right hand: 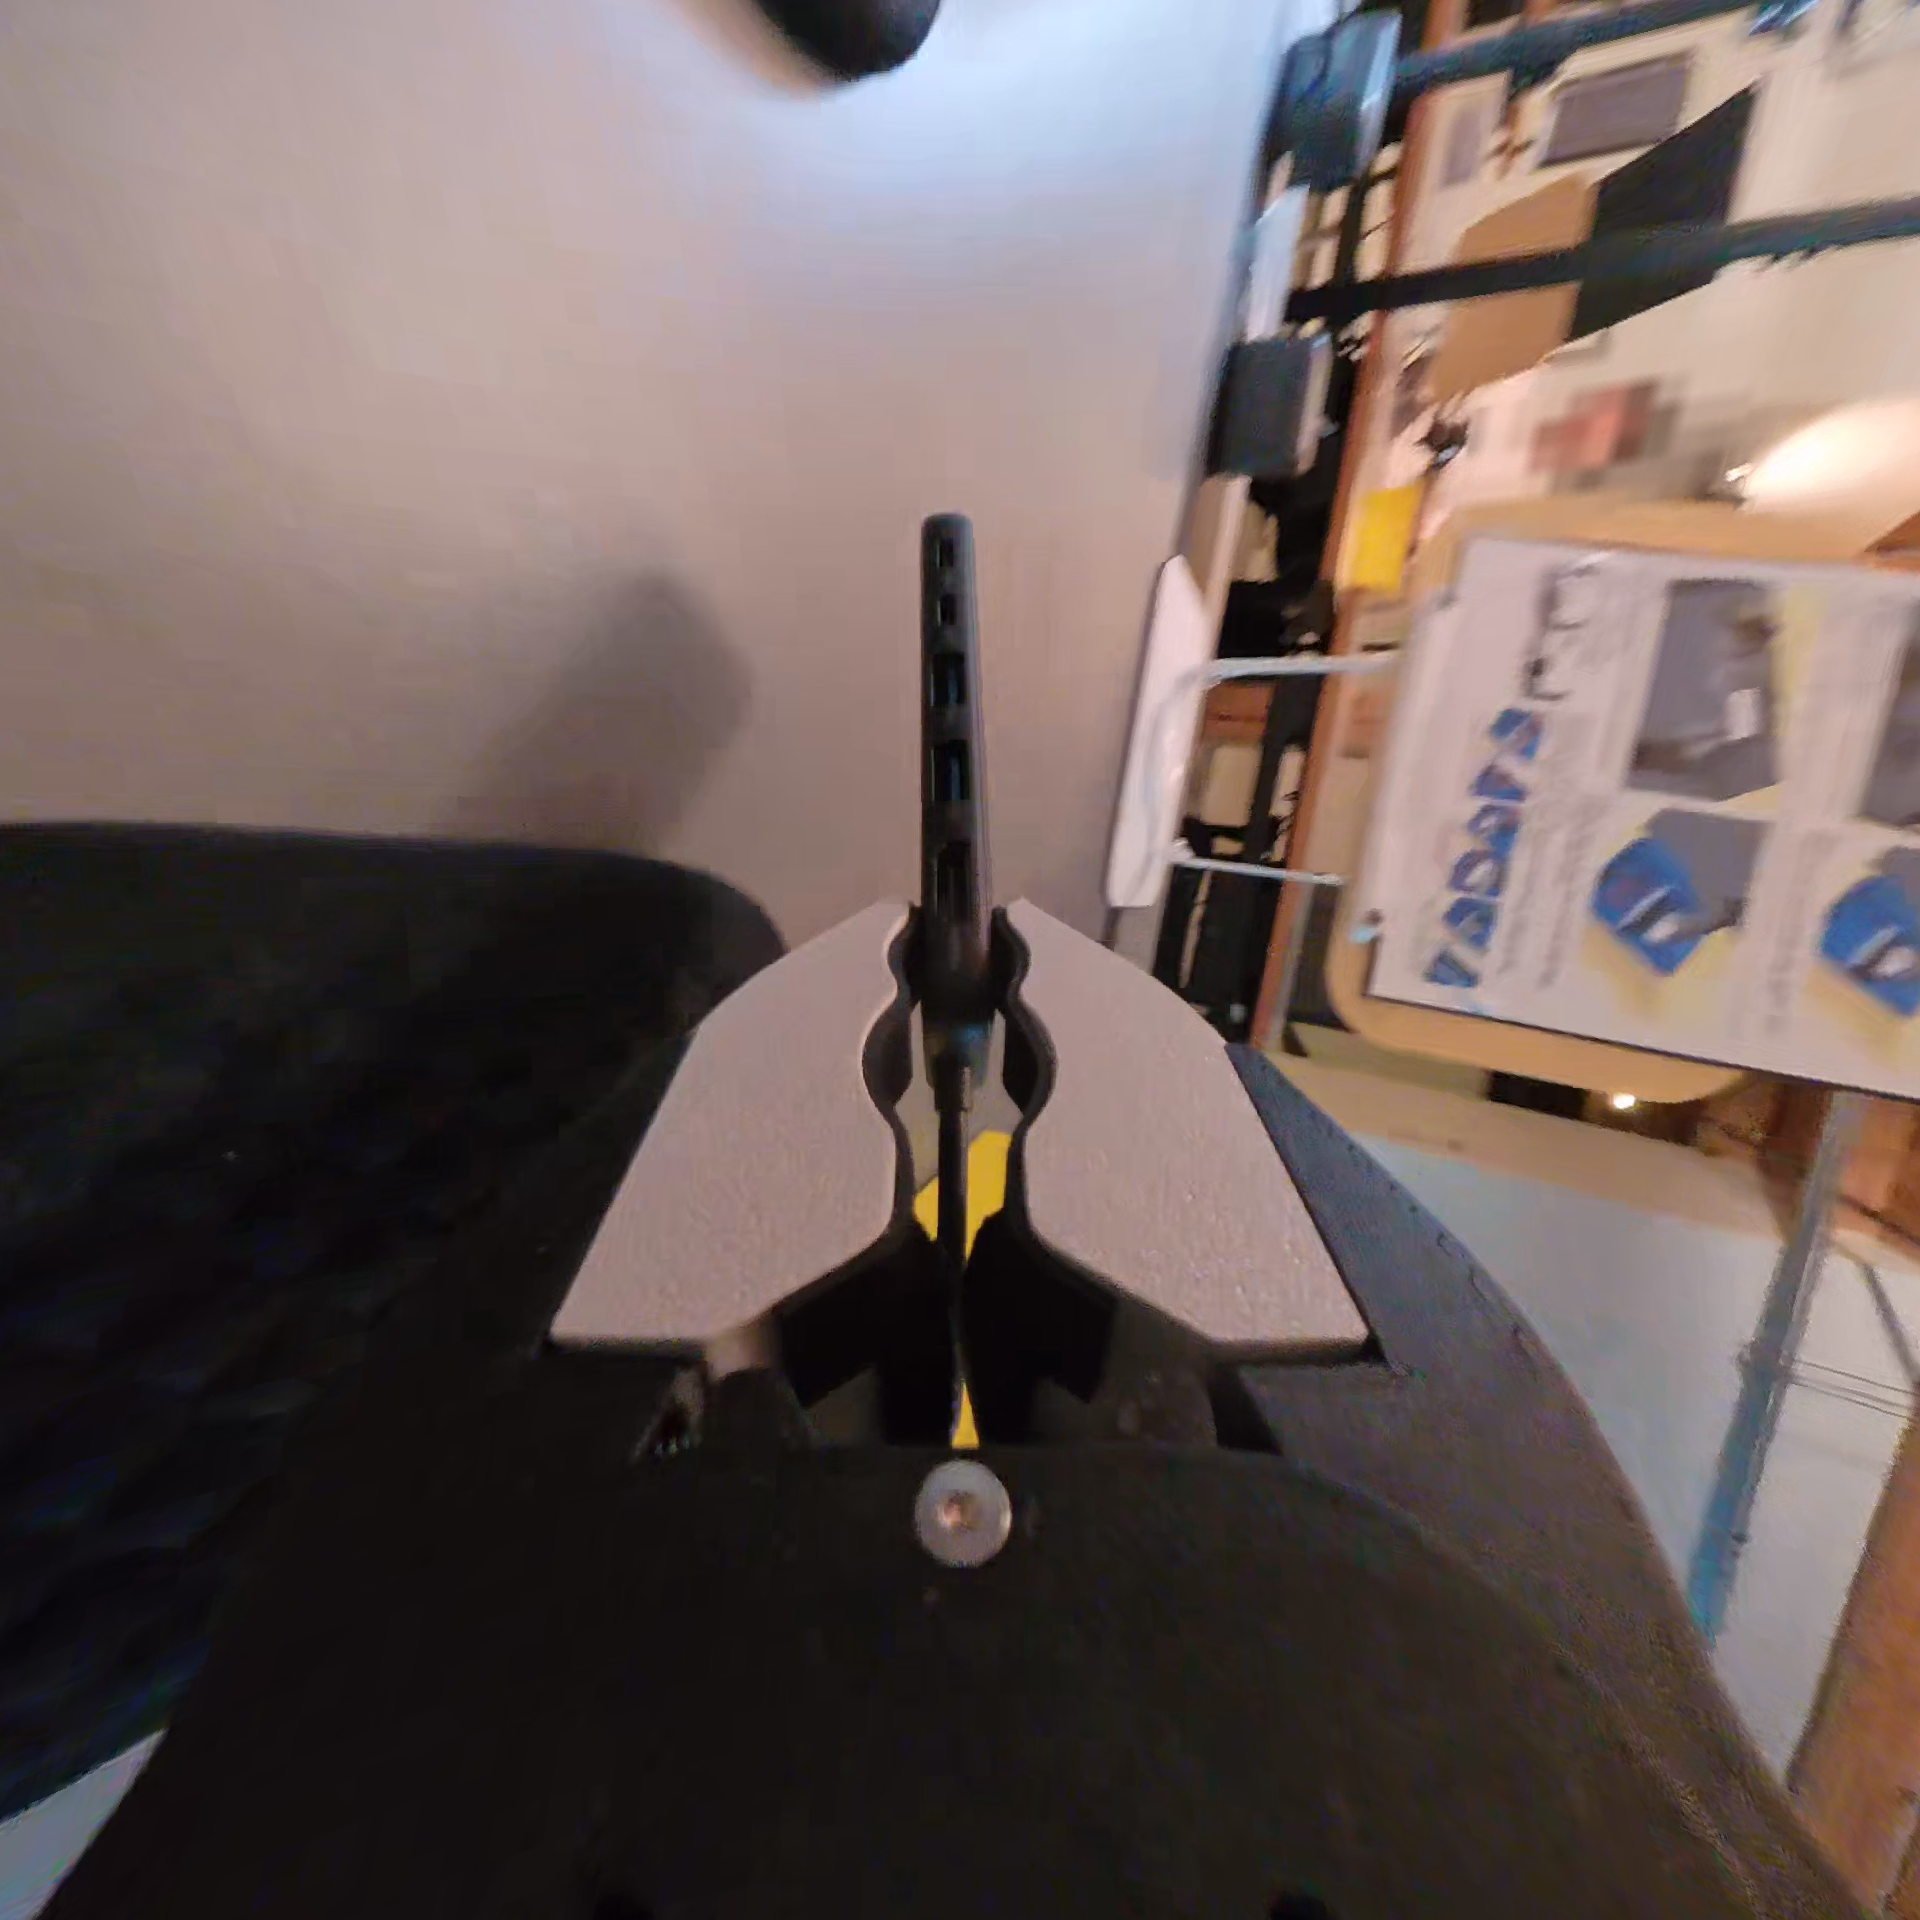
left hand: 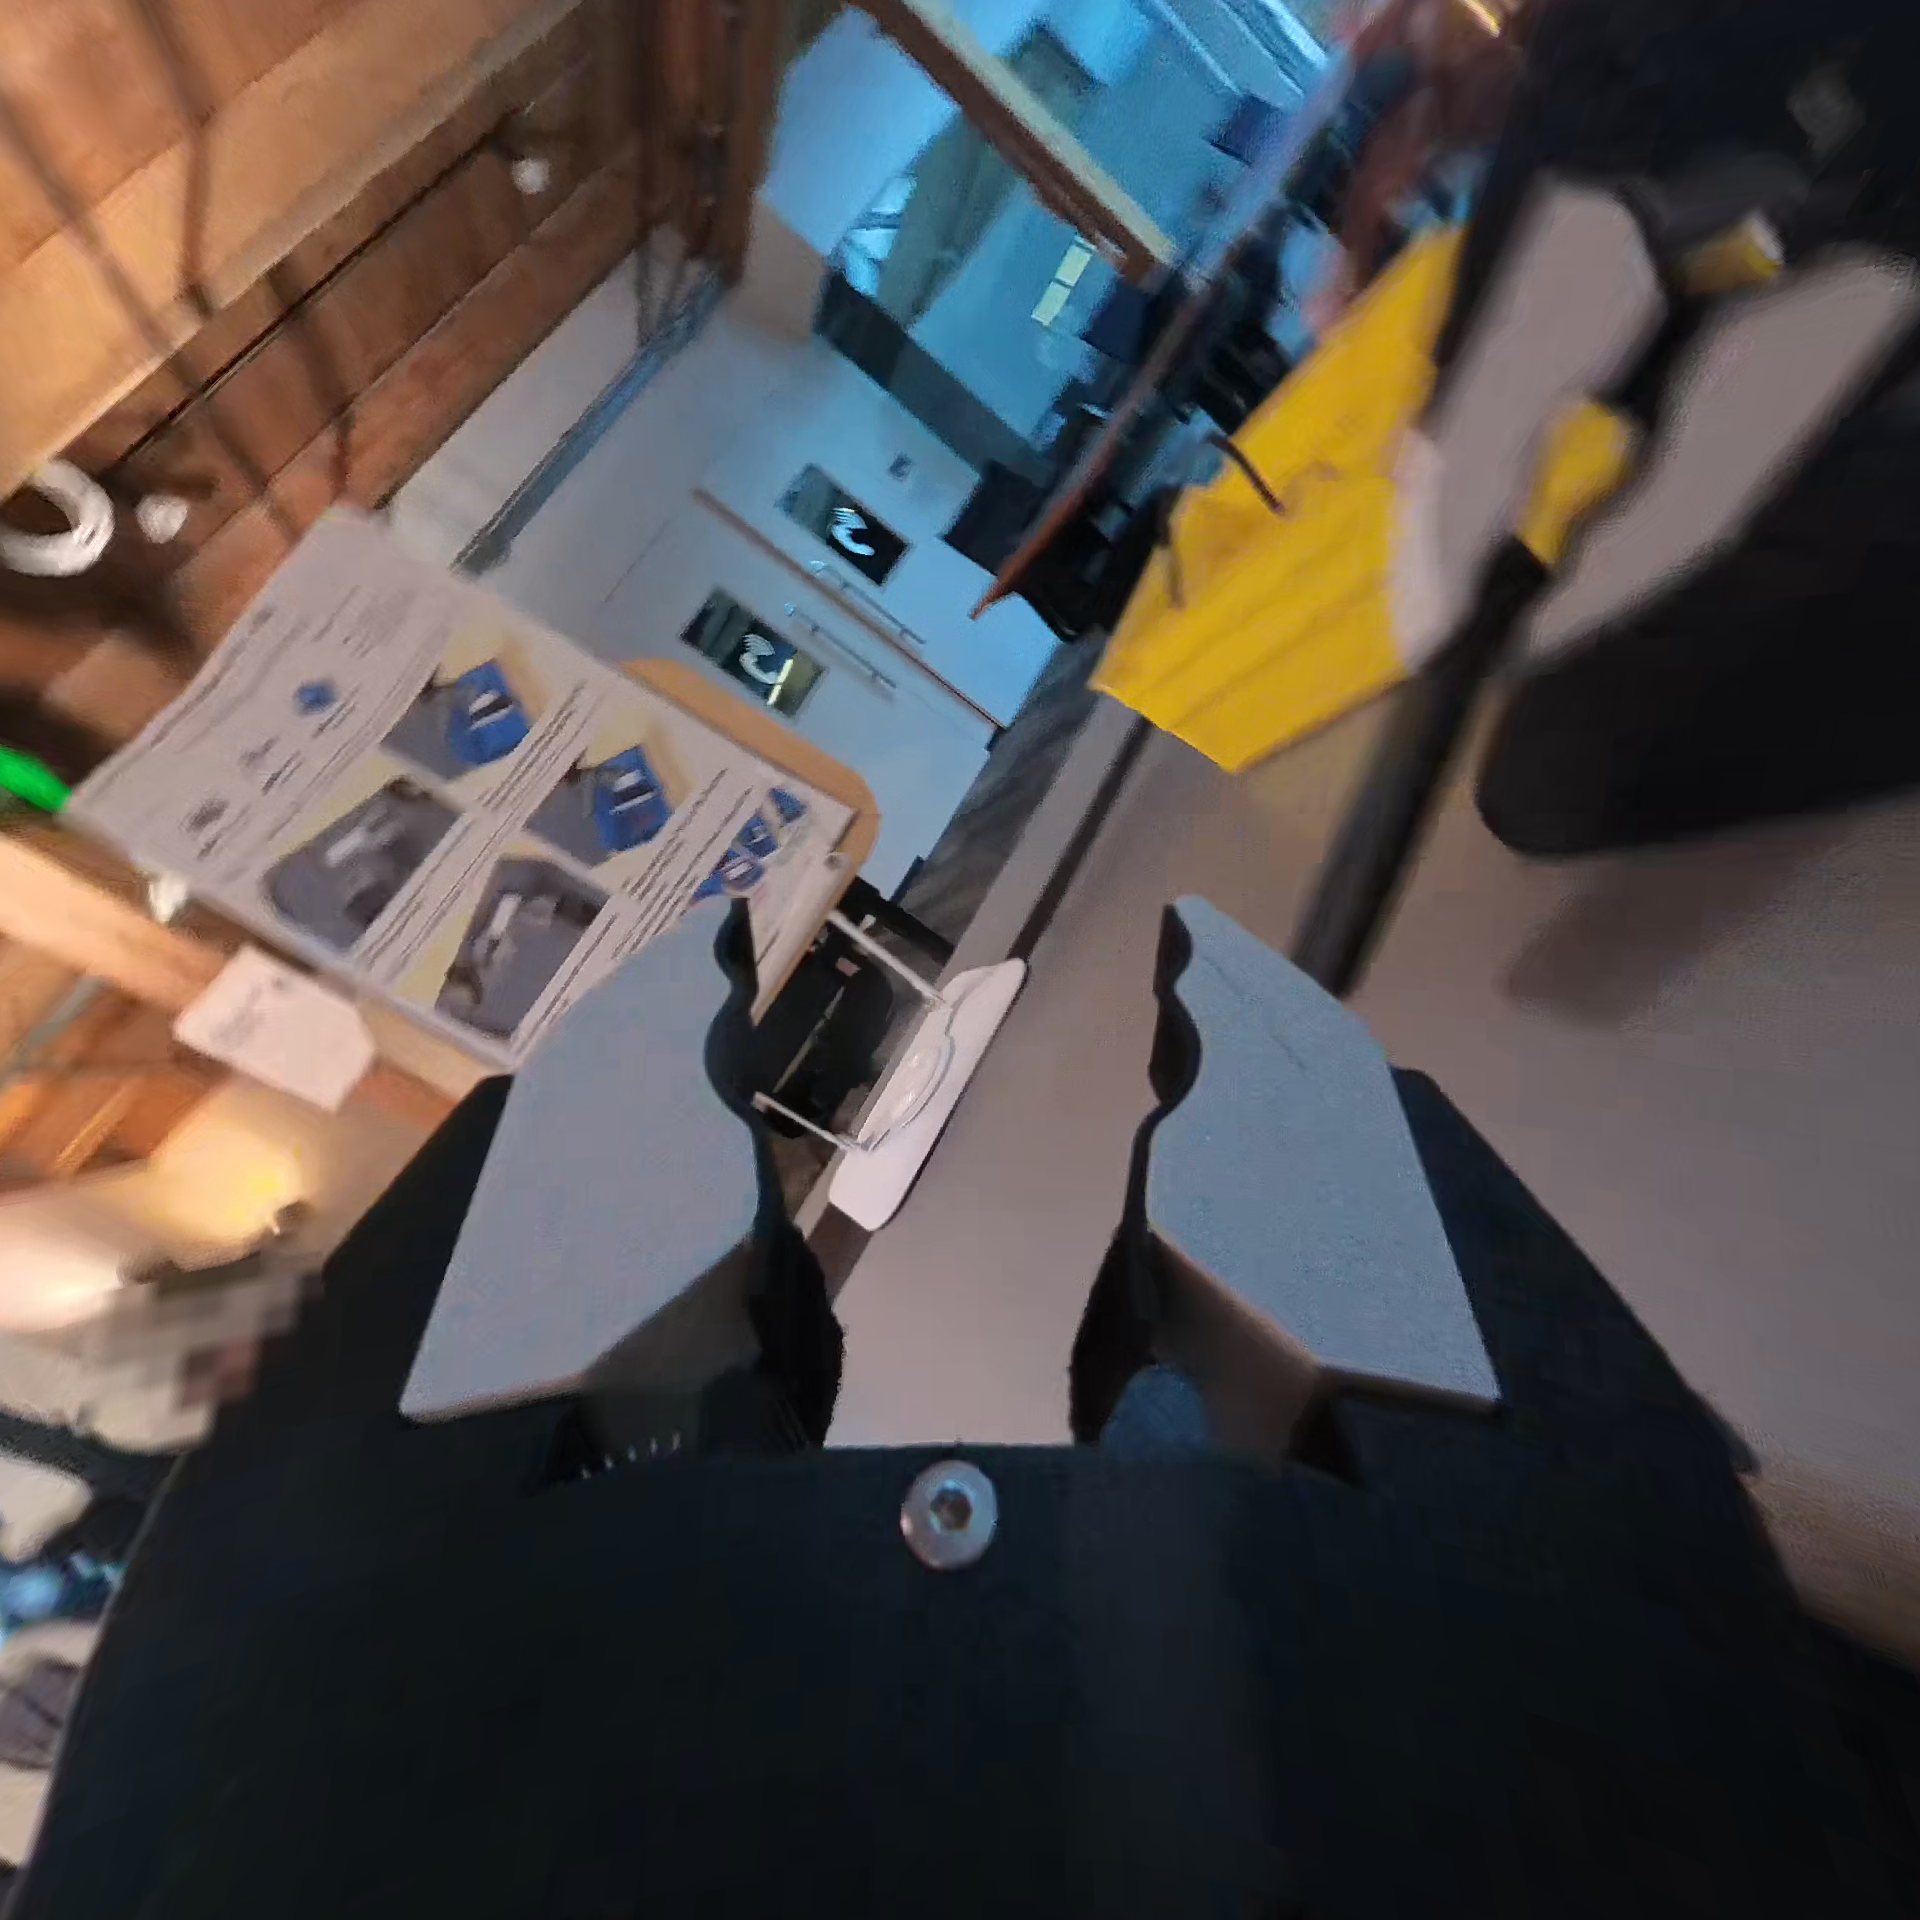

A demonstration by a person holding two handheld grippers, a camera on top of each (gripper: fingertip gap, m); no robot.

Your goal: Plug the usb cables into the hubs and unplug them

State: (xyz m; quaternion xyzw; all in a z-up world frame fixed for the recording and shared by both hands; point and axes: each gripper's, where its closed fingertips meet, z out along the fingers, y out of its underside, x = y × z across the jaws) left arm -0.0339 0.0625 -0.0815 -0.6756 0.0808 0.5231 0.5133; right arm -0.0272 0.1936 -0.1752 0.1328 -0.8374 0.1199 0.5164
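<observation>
My right gripper (right hand: pixel 956 925) is shut on a black USB hub (right hand: pixel 951 727). The hub sticks forward out of the fingertips, on edge, with a row of ports facing the camera. Its thin black cable (right hand: pixel 948 1174) runs back between the fingers, and a yellow patch shows underneath. My left gripper (left hand: pixel 956 935) is open and empty, held tilted above the pale table (left hand: pixel 1299 1039). The right gripper also shows blurred at the upper right of the left wrist view (left hand: pixel 1662 353). No loose USB cable is in view.
A printed instruction sheet (left hand: pixel 436 779) stands in a clear holder with a white base (left hand: pixel 935 1091) at the table's edge; it also shows in the right wrist view (right hand: pixel 1683 810). A yellow object (left hand: pixel 1278 582) lies farther back. A black textured surface (right hand: pixel 312 1039) is at the left.
</observation>
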